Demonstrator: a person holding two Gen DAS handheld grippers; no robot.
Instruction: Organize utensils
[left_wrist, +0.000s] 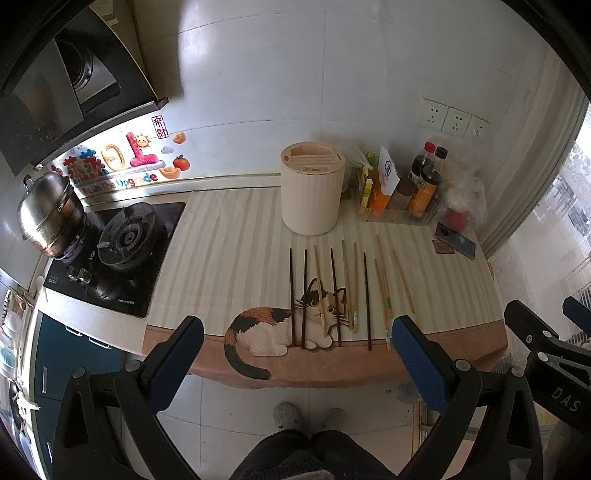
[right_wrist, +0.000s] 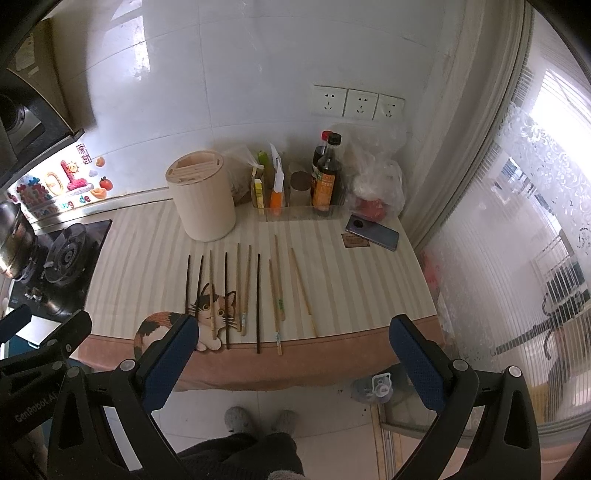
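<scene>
Evidently nothing is yet in hand: the left gripper (left_wrist: 295, 354) and the right gripper (right_wrist: 293, 354) both hang before the counter's near edge with jaws spread wide and empty, each above the floor rather than over the mat (left_wrist: 229, 236). The step in hand is judged to be the first pick of a chopstick. To do it well, a gripper should come down square across one stick near its mid-length, taking an outlying stick first so the blue pads do not catch a neighbour, then lift it clear and tip it upright before lowering it into a slot of the holder (left_wrist: 313, 192). The chopsticks (left_wrist: 334, 295) lie in a loose row on the striped mat, running roughly 12 to 6 o'clock, their near ends at or over the pink border. Four are dark (left_wrist: 366, 301) and thin; the rest are pale bamboo (left_wrist: 403, 286), some with coloured marks near one end, and the pair at the 3 o'clock end splays slightly. Several cross the printed cat (left_wrist: 280, 325). The holder, a cream cylinder with slotted openings in its top, stands upright at 12 o'clock from the row, near but not touching it. Such slender sticks are likely to roll or pivot if pinched off-centre.
</scene>
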